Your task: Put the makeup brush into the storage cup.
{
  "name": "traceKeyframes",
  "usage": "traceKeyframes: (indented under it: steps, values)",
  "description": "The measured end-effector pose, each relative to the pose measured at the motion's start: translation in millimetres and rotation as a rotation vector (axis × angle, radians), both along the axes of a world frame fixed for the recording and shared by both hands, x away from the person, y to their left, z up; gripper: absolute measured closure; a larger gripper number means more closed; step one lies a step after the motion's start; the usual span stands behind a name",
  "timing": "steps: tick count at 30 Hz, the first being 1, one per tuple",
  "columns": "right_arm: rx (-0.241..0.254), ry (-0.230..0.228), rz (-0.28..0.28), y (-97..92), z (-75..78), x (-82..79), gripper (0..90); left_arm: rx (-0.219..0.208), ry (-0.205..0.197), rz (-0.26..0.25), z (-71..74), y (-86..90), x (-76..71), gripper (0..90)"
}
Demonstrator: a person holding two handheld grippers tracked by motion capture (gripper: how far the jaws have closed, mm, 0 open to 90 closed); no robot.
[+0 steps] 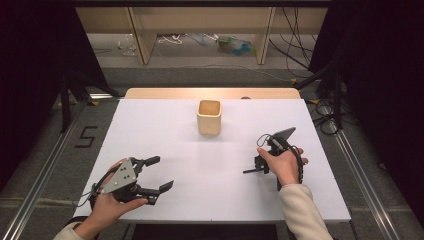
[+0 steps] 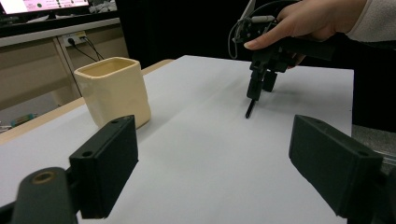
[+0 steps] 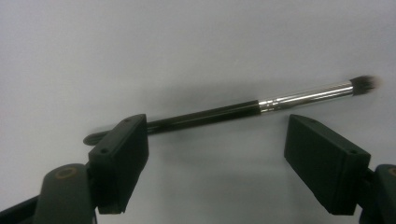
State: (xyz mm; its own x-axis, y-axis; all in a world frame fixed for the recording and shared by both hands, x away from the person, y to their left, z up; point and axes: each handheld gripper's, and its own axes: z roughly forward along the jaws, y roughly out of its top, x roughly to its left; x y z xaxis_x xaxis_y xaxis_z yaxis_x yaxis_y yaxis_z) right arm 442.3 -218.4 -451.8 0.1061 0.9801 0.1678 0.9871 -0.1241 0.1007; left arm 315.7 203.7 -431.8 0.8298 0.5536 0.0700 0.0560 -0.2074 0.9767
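The right hand-held gripper (image 3: 217, 154) pointed down at the brush (image 3: 233, 112) on the table (image 1: 165, 125), jaws apart. The left hand-held gripper (image 1: 157, 175) was also spread, holding nothing, well apart from the cream cup (image 1: 209, 117).

The left gripper (image 1: 159, 174) sits at the lower left of the high view, jaws spread wide, while the right gripper (image 1: 256, 167) at centre right points down, jaws parted.
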Motion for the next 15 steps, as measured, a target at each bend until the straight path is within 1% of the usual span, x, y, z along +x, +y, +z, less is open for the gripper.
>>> traceKeyframes:
  steps: [1,2,3,4,5,6,7,10,11,12,13,15]
  values:
    - [0.001,0.004,-0.003,-0.1,-0.3,0.1,23.3,0.001,0.000,0.000,0.0,0.0,0.0,15.5]
    - [-0.003,-0.009,0.022,-2.1,-0.9,0.9,23.3,0.002,0.000,-0.001,-0.1,0.0,0.0,15.6]
    - [0.003,0.001,-0.005,-1.1,-1.1,1.1,23.3,0.002,0.000,-0.001,-0.2,-0.1,0.0,15.6]
    - [0.007,0.001,-0.016,-0.5,-1.1,1.6,23.3,0.002,0.000,-0.001,-0.2,-0.1,0.0,15.6]
    - [0.009,-0.001,-0.011,-1.1,-1.1,1.7,23.4,0.002,0.000,-0.002,-0.2,-0.1,0.0,15.6]
    - [0.010,0.018,-0.037,-0.2,-0.3,1.7,23.3,0.003,0.001,-0.003,-0.2,-0.1,-0.1,15.6]
    - [0.012,-0.004,-0.018,-2.0,-1.7,2.4,23.3,0.003,0.001,-0.004,-0.3,-0.2,-0.1,15.6]
    - [0.014,-0.010,-0.019,-3.1,-1.7,3.2,23.4,0.004,0.002,-0.005,-0.3,-0.4,-0.3,15.6]
    - [0.009,-0.024,0.003,-5.2,-2.6,3.9,23.3,0.004,0.002,-0.005,-0.3,-0.4,-0.3,15.6]
    - [0.013,-0.009,-0.023,-4.0,-2.5,3.9,23.2,0.003,0.002,-0.004,-0.3,-0.5,-0.3,15.6]
    - [0.016,-0.003,-0.030,-3.5,-2.4,4.4,23.0,-0.002,0.001,-0.006,-0.7,-0.9,-0.1,15.6]
    - [0.017,-0.002,-0.045,-2.7,-2.9,5.5,22.0,0.004,0.002,-0.004,-0.5,-0.7,-0.3,15.6]
